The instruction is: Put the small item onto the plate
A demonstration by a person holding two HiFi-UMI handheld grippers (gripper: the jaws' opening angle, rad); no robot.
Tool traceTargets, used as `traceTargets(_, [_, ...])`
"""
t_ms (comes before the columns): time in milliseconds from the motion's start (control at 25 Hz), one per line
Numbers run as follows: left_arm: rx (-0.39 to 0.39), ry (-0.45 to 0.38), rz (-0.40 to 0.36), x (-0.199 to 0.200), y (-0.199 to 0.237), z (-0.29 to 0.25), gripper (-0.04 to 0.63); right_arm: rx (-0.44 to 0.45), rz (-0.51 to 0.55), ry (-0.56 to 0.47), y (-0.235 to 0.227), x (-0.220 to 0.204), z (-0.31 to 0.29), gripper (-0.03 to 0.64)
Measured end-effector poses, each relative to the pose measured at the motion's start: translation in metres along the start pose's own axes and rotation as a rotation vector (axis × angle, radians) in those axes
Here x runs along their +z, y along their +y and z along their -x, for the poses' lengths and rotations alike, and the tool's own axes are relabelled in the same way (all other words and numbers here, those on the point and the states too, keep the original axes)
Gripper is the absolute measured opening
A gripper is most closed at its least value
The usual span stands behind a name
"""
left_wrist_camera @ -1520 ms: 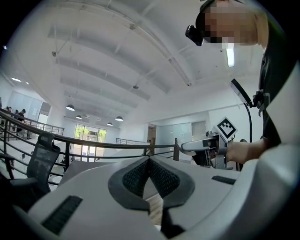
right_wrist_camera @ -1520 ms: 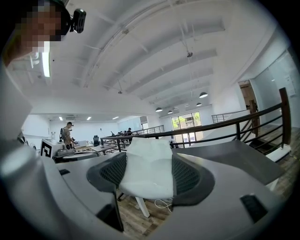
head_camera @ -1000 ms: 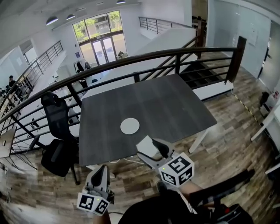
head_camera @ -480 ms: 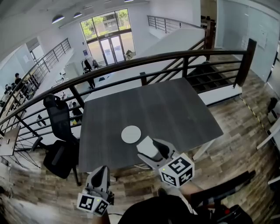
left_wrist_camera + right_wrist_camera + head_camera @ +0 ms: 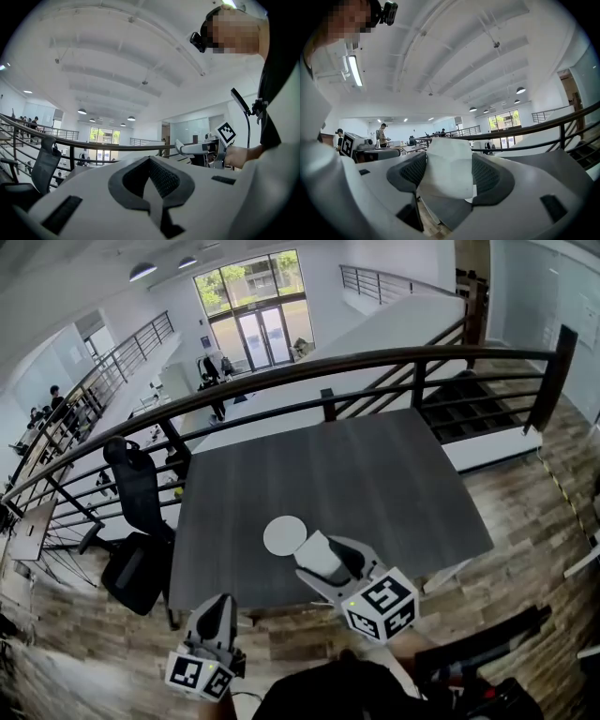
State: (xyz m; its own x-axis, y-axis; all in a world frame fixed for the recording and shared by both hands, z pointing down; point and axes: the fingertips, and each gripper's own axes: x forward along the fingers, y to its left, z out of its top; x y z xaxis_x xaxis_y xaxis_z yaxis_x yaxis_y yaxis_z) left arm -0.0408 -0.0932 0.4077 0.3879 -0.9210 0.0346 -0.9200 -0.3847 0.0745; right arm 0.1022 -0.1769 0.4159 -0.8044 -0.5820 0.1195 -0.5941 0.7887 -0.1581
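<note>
A bright upper floor bounded by a dark railing is seen, with a wood-patterned floor and a dark grey table set against the rail; a black office chair is parked at the table's left side. The left gripper is held low over the floor, short of the table's near edge, and in the left gripper view its jaws are seen pressed together with nothing between them. The right gripper is held over the table's near edge, and its jaws are set a moderate way apart and clamped on the small item, a white, angular block gripped on both sides by the dark ribbed pads. A round white plate lies flat on the table with nothing on it. In the head view the item is seen just beside the plate's near right rim (how high above the table it is held cannot be judged). The item's lower part is covered by the jaws, and what kind of object it is cannot be made out.
</note>
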Motion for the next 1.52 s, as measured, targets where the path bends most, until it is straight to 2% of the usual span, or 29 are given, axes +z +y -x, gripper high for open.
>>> traceTargets(200, [0.004,0.038,-0.01,-0.002,0.009,-0.013,-0.005,-0.008,-0.031,0.001,-0.019,-0.001,-0.015,0.308])
traceTargets(400, [-0.004,0.04,0.01,-0.003,0.035,-0.031,-0.005,-0.031,-0.038,0.025,-0.03,-0.004,-0.042,0.308])
traceTargets(1080, [-0.166,0.026,0.019,-0.001,0.173,-0.073,-0.005,-0.201,-0.039,0.031,-0.027,0.01,-0.164,0.308])
traceTargets(1280, [-0.214,0.03,0.02,0.0,0.189,-0.078,-0.005,-0.249,-0.044,0.036,-0.023,0.015,-0.177,0.308])
traceTargets(1520, [-0.211,0.057,0.05,-0.006,0.193,-0.095,-0.005,-0.249,-0.056,0.095,-0.043,-0.003,-0.199,0.308])
